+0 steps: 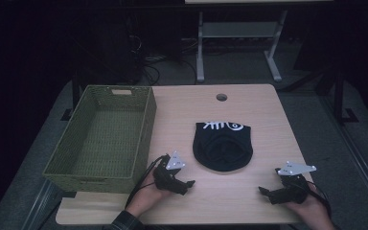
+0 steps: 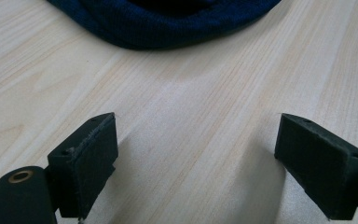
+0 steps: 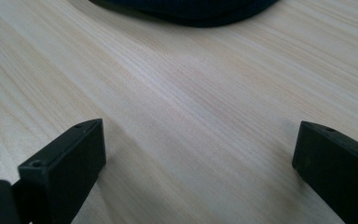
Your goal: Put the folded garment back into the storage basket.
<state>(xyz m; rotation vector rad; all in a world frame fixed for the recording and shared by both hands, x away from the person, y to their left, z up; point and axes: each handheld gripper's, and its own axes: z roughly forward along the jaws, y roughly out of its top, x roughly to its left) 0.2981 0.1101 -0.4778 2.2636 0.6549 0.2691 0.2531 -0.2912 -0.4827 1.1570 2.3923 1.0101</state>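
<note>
A dark knit hat point(image 1: 223, 146) with a white pattern near its far edge lies flat in the middle of the wooden table point(image 1: 249, 103). Its ribbed rim shows at the top of the left gripper view point(image 2: 168, 28) and of the right gripper view point(image 3: 191, 11). My left gripper point(image 1: 188, 186) rests low on the table to the hat's near left, open, with bare wood between its pads point(image 2: 86, 163). Toward the near right corner my right gripper point(image 1: 264, 193) also rests on the table, open and empty, its pads point(image 3: 65, 165) wide apart.
An empty green woven basket point(image 1: 146, 129) stands along the table's left side, close to my left gripper. A round cable hole point(image 1: 221, 97) sits near the far edge. Beyond the table are a white desk frame point(image 1: 239, 33) and cables on the floor.
</note>
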